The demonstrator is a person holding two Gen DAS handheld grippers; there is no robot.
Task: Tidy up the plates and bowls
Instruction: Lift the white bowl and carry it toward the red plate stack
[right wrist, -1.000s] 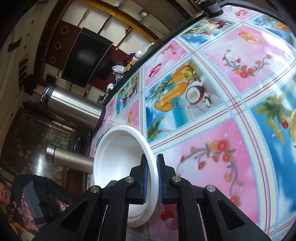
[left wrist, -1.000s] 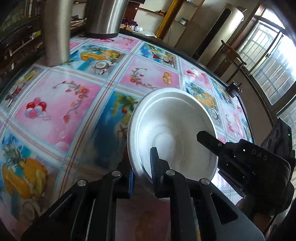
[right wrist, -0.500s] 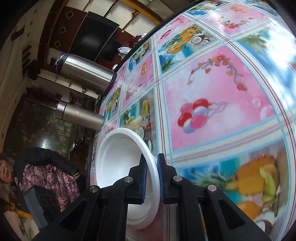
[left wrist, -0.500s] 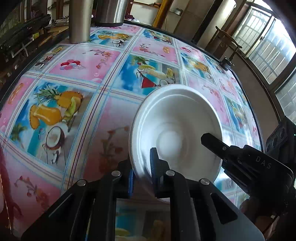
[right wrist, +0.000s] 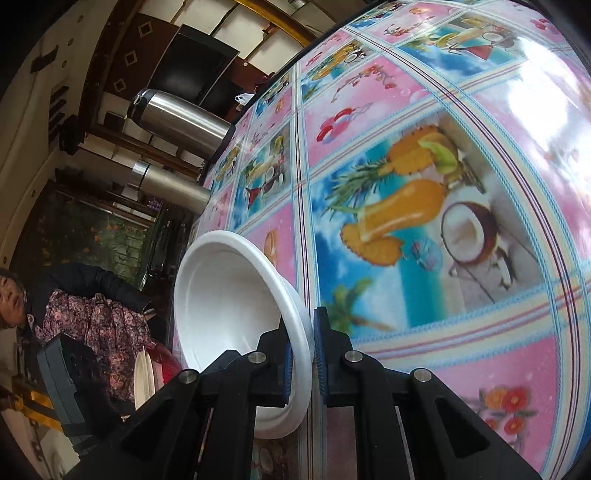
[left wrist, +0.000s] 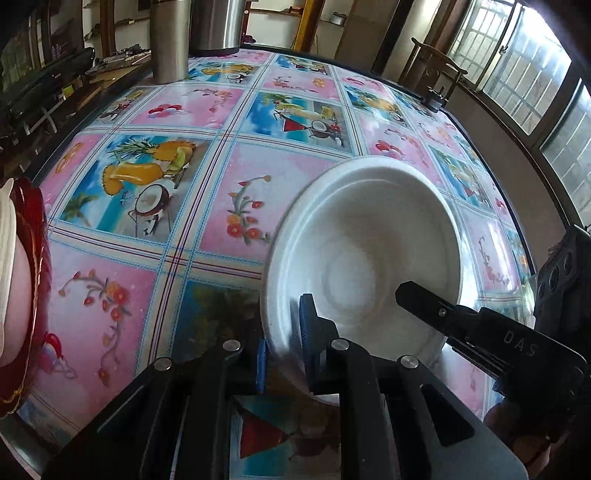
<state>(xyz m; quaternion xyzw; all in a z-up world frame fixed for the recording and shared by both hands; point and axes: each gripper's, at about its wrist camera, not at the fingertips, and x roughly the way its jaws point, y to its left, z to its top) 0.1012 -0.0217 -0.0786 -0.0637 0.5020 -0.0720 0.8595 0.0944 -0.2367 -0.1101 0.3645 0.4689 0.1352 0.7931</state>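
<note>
One white foam bowl (left wrist: 362,240) hangs tilted over the fruit-print tablecloth (left wrist: 147,184), and both grippers hold it. My left gripper (left wrist: 284,332) is shut on its near-left rim. My right gripper (left wrist: 424,306) pinches the opposite rim from the right. In the right wrist view the bowl (right wrist: 229,295) stands on edge, its rim clamped in the shut right gripper (right wrist: 301,326). A red dish holding white plates (left wrist: 33,295) sits at the table's left edge. It shows again past the bowl as the red dish (right wrist: 162,362).
Two steel flasks (left wrist: 170,40) (left wrist: 218,22) stand at the far edge of the table. They appear again as the flasks (right wrist: 177,118) (right wrist: 170,188). A seated person in floral clothing (right wrist: 92,314) is beside the table. A small black object (left wrist: 436,99) lies at the far right rim.
Both grippers have carried the bowl across the table away from the flasks, which now look smaller. The red dish with plates has come into view at the left edge.
</note>
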